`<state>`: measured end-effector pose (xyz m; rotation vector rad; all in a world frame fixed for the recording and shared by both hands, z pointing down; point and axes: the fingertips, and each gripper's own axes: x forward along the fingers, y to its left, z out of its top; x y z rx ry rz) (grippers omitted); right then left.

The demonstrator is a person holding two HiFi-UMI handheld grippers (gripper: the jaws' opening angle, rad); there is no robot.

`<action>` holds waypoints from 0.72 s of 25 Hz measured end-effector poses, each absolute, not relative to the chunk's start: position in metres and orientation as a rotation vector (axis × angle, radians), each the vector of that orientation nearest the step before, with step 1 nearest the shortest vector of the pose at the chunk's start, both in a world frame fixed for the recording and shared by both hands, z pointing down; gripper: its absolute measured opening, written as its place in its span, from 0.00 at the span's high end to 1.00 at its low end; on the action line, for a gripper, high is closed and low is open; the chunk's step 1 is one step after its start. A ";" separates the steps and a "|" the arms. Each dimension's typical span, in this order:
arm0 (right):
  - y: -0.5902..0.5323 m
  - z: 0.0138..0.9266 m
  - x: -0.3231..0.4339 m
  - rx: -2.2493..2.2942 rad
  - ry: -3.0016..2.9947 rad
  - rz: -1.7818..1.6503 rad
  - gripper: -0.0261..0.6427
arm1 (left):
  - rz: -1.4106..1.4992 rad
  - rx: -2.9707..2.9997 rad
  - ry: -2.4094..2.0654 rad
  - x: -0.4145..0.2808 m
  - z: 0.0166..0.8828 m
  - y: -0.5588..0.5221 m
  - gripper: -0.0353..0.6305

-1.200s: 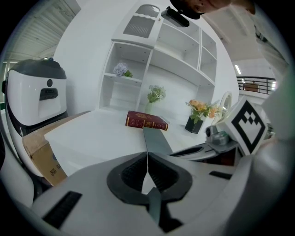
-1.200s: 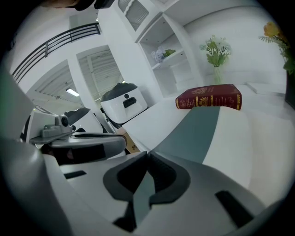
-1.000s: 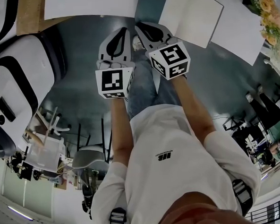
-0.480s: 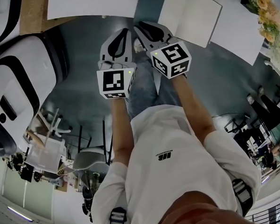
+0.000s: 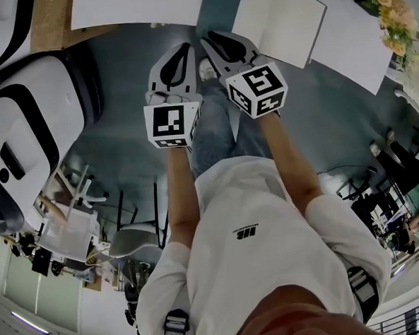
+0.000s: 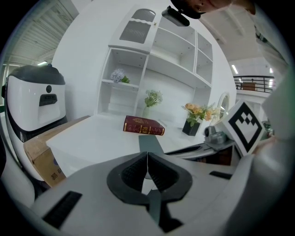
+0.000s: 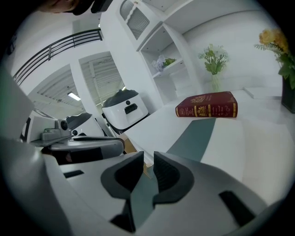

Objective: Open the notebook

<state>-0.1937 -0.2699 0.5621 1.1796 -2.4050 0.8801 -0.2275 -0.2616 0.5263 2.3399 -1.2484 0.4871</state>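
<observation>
White surface (image 6: 92, 138), white shelving (image 6: 154, 60) behind it, flower pot (image 6: 191, 126) to the right. Maroon notebook (image 6: 143, 125) lies flat and closed at the far side, gilt spine facing here. Left gripper (image 6: 147, 154) fingers pressed together, empty. Right gripper (image 7: 148, 161) fingers just eased apart, nothing between.

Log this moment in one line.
left gripper: shut, empty | right gripper: jaws just opened, nothing between | notebook: closed on table, untouched
</observation>
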 end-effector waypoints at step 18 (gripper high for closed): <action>-0.263 0.487 -0.161 1.270 -2.435 0.614 0.90 | 0.449 2.413 -1.228 -0.213 0.483 -0.255 0.95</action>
